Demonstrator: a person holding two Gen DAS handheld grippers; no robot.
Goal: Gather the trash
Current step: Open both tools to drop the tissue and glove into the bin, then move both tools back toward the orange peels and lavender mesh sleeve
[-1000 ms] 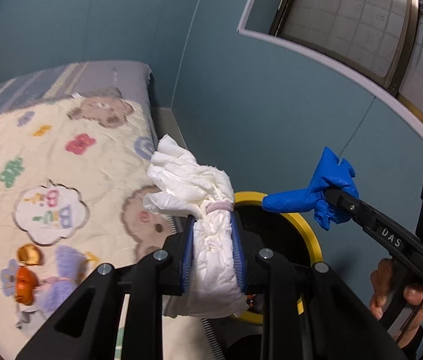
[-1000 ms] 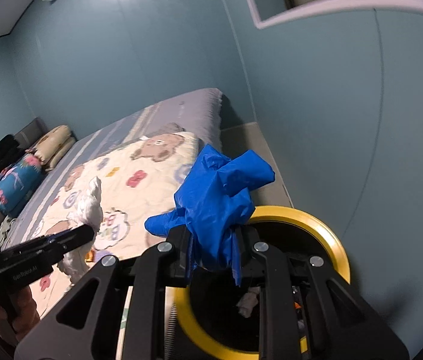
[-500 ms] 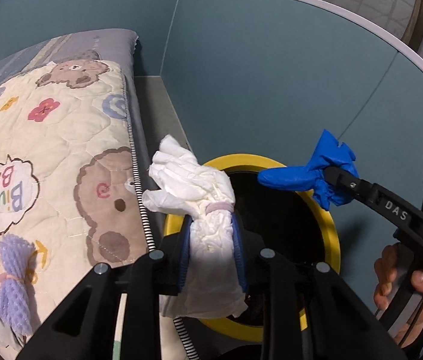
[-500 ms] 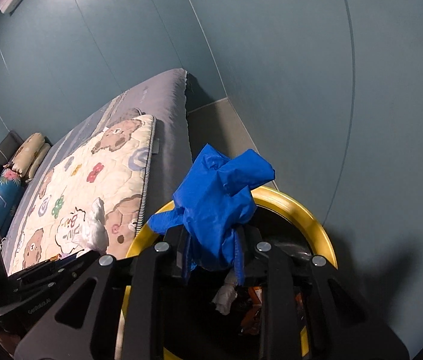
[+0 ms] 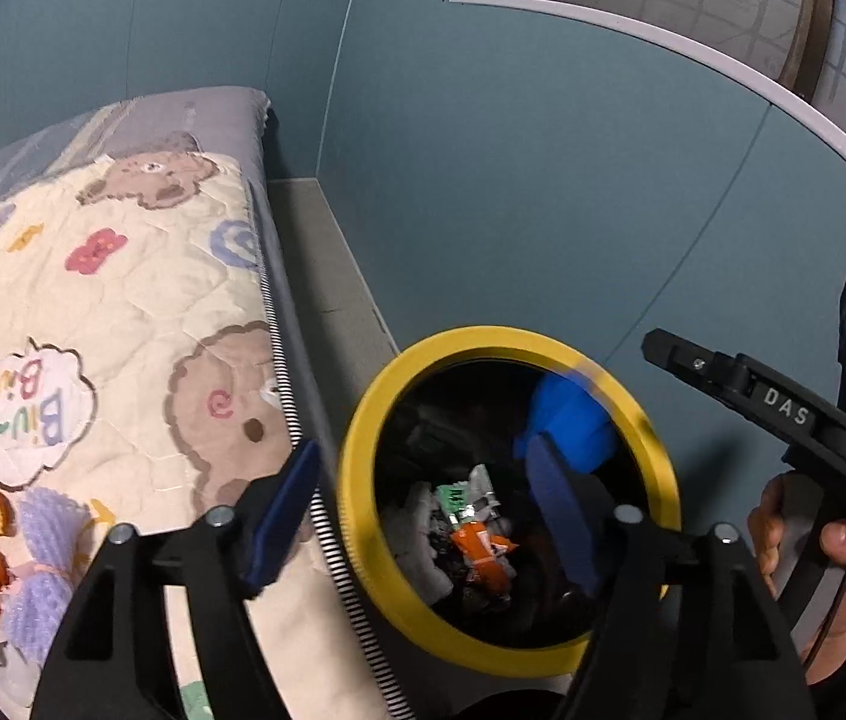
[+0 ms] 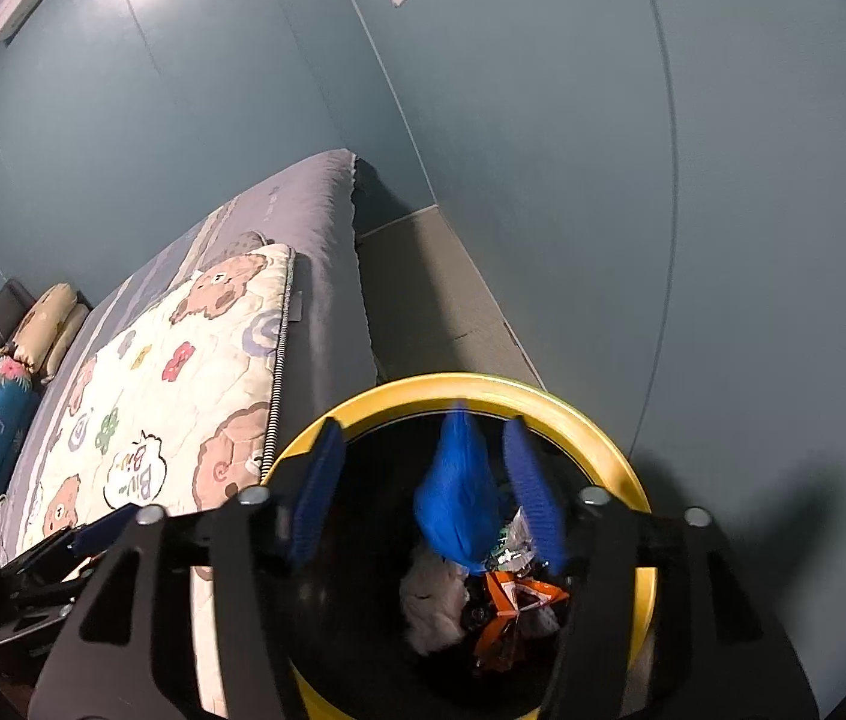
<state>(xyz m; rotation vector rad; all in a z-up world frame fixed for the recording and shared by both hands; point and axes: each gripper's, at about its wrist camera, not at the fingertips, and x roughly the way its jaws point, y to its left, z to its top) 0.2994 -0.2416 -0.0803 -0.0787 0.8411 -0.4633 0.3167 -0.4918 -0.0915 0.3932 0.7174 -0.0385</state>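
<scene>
From the left wrist, the left gripper (image 5: 423, 516) had just been opening; its jaws stood wide apart with nothing between them. The bin (image 5: 357, 498), yellow-rimmed and dark inside, sat under and ahead of the jaws, the right pad over its mouth and the left pad over the quilt (image 5: 123, 312) edge just beside the rim. The tissue (image 5: 423, 546) lay pale in the bin, below the gap, beside an orange wrapper (image 5: 483, 549). Farther right of the jaws, the blue glove (image 5: 570, 423) showed blurred just inside the far rim, apparently falling. The right gripper (image 5: 663, 348) poked in from the right, above the rim, gripped by a hand (image 5: 813, 564). Well left of the jaws, a purple mesh bundle (image 5: 42, 564) with orange pieces lay on the quilt.

From the right wrist, the right gripper (image 6: 429, 486) had also just been opening; its jaws were apart, and the glove (image 6: 459, 498) hung streaked between them, nearer the right pad; contact there could not be told. The bin (image 6: 603, 450) mouth lay straight below, with the tissue (image 6: 432, 606) and wrapper (image 6: 510, 603) at the bottom. The left gripper (image 6: 99, 531) showed far left, over the quilt (image 6: 183, 384).

The likely trouble: the glove, being limp and clingy, could snag on the right pad and be dragged back out if the gripper were lifted too soon. The left gripper's outer finger straddled the rim, so a careless pull sideways could knock the bin. The mesh bundle looked like trash not yet collected.
</scene>
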